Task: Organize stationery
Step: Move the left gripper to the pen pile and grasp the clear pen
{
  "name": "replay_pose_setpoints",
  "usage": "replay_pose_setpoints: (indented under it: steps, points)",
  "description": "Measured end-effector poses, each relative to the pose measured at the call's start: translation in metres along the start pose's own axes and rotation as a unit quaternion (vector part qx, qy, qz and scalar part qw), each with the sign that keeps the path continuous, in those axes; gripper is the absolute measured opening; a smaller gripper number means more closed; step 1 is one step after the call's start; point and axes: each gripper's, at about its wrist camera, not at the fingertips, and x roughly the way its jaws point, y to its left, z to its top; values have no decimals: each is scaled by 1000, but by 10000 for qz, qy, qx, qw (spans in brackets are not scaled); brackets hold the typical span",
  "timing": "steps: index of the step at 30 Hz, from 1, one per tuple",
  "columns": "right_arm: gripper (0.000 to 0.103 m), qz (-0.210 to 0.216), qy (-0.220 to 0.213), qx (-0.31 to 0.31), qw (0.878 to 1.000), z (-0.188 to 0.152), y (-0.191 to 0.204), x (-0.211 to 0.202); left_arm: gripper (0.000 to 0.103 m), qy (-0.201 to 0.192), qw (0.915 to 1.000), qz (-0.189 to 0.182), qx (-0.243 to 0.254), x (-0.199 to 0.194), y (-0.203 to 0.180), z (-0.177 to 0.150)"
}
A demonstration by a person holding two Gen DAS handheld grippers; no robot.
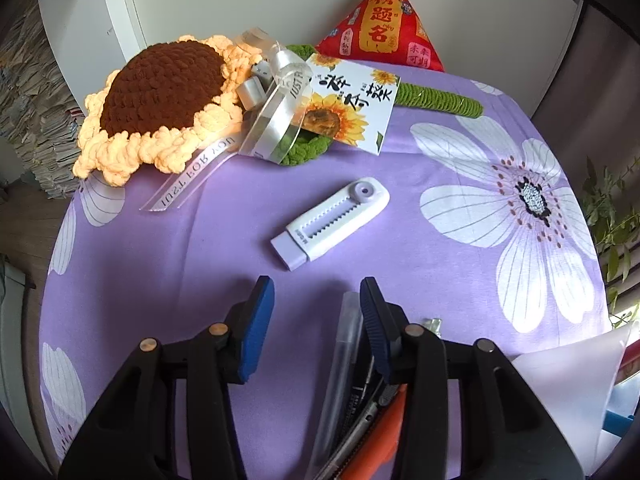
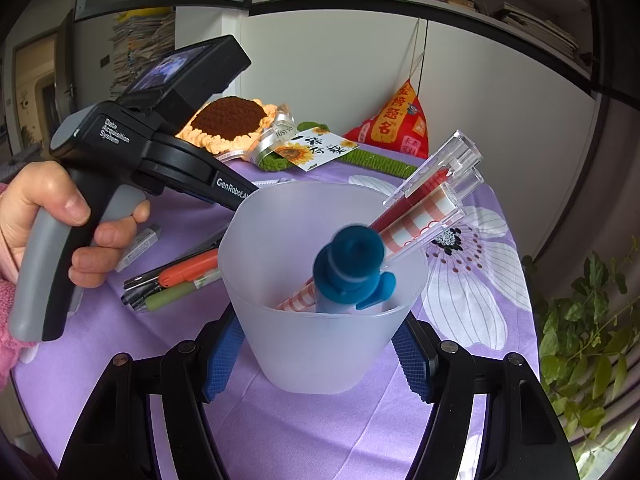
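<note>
My right gripper (image 2: 320, 344) is shut on a frosted plastic cup (image 2: 320, 340), which holds a blue-capped pen (image 2: 348, 268) and clear pens with red and checked barrels (image 2: 424, 204). My left gripper (image 1: 316, 312) is open and empty above the purple cloth, just left of a pile of pens (image 1: 352, 384). The pile also shows in the right wrist view (image 2: 176, 280) beside the cup. A white retractable eraser (image 1: 332, 224) lies ahead of the left gripper. A small boxed eraser (image 2: 140, 246) lies behind the left hand.
A crochet sunflower (image 1: 160, 100) with ribbon and a sunflower card (image 1: 348, 108) lies at the back of the round table (image 1: 200, 240). A red pyramid cushion (image 1: 384, 28) stands against the wall. A plant (image 2: 580, 320) stands at the right.
</note>
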Motion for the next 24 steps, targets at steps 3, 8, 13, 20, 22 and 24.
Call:
replay_pose_setpoints:
  steps: [3, 8, 13, 20, 22, 24]
  points:
    - [70, -2, -2, -12, 10000, 0, 0, 0, 42, -8, 10000, -33, -44, 0, 2, 0]
    - [70, 9, 0, -19, 10000, 1, 0, -1, 43, -28, 10000, 62, 22, 0, 2, -2]
    - [70, 4, -1, -24, 10000, 1, 0, -1, 43, -26, 9995, 305, -71, -4, 20, -9]
    - [70, 2, -2, -45, 10000, 1, 1, -1, 34, -13, 9992, 20, -405, -13, 32, -12]
    - [70, 2, -2, -44, 10000, 1, 1, -1, 27, 48, 9996, 2, -295, -11, 24, -12]
    - [70, 4, -1, -43, 10000, 1, 1, -1, 24, 157, 9996, -16, -223, -7, 16, -12]
